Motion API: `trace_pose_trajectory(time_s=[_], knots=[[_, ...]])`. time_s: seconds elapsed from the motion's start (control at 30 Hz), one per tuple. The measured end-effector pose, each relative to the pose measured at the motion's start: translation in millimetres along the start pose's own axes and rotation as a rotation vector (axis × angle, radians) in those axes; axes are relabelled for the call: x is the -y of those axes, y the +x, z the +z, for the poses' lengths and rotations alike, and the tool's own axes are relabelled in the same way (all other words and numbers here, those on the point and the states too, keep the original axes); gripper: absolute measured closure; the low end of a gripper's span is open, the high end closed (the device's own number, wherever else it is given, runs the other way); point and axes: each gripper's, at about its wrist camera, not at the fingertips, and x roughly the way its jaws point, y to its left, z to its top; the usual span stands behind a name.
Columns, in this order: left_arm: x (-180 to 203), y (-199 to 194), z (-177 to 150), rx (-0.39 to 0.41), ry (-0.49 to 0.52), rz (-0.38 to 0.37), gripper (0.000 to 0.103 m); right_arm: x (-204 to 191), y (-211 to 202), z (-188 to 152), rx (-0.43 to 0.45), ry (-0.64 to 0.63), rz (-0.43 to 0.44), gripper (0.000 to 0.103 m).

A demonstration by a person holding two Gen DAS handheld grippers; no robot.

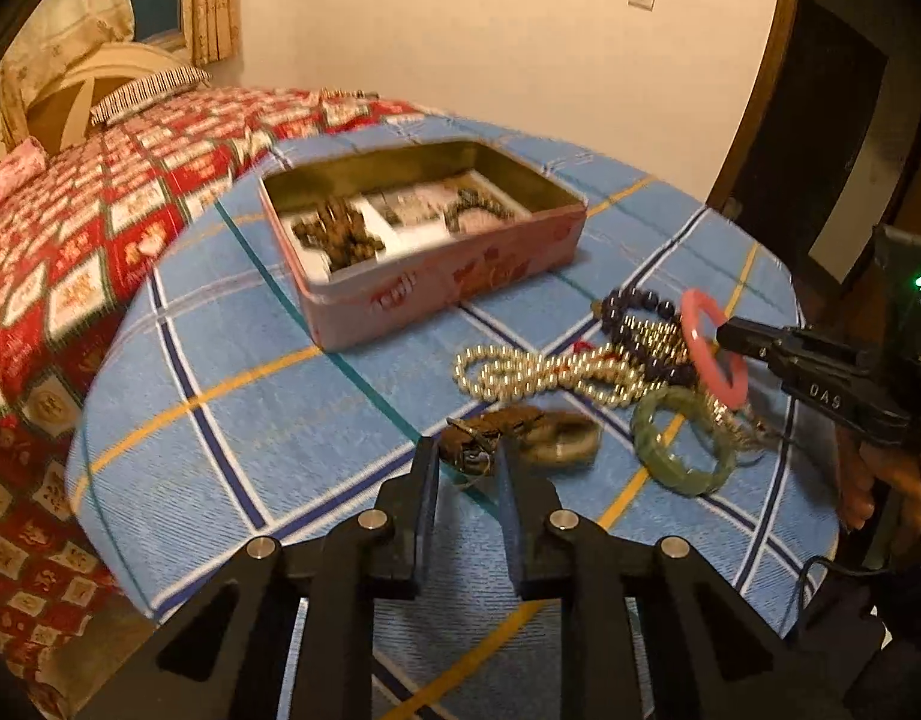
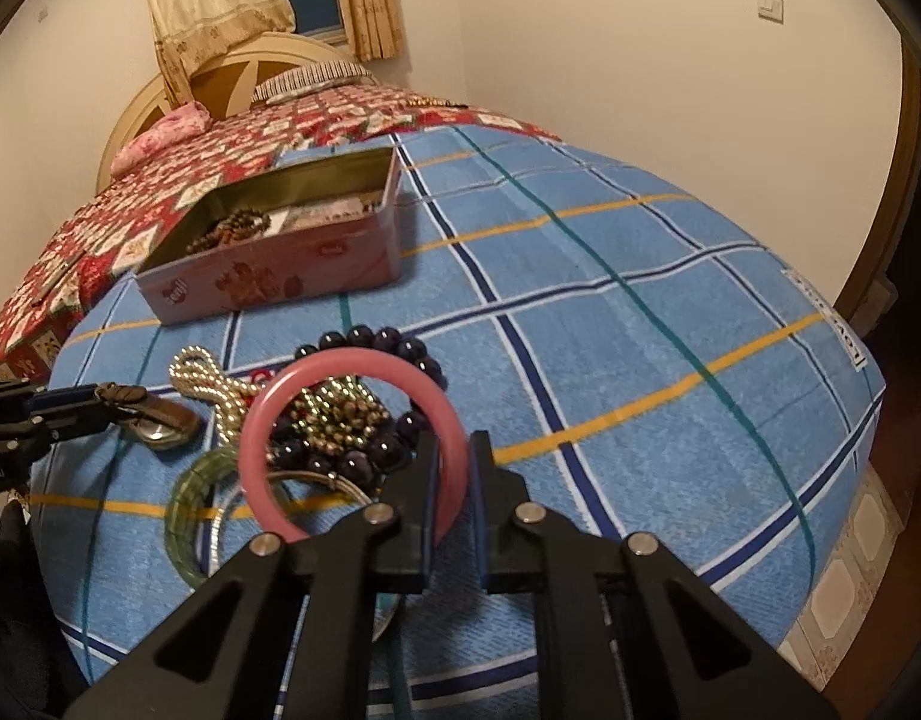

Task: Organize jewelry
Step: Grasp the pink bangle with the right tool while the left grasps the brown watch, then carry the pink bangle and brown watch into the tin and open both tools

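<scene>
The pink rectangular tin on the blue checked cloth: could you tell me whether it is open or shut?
Open: the pink rectangular tin has no lid on, and beaded bracelets show inside.

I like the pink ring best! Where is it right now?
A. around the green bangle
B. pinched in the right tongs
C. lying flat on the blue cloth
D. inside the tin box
B: the pink ring stands upright with its rim pinched between the right tongs, over the bead pile.

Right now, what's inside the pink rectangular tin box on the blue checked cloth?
The pink tin box holds a heap of brown beads at one end, a darker bead bracelet at the other, on white printed dividers. The near wall hides the floor beside it.
</scene>
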Motion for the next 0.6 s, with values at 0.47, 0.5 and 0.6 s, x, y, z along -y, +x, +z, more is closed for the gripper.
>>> trace_pose_trajectory(time_s=[0.47,0.5,0.6], knots=[[-18,-30,32,0.104,-0.013,0.047,0.085,-17,-10,22,0.054,-0.047,0.009,0.092],[-21,-31,36,0.111,-0.015,0.052,0.085,-19,-11,26,0.06,-0.054,0.01,0.092],[-27,-33,48,0.133,-0.015,0.072,0.085,-25,-11,36,0.075,-0.072,0.015,0.092]])
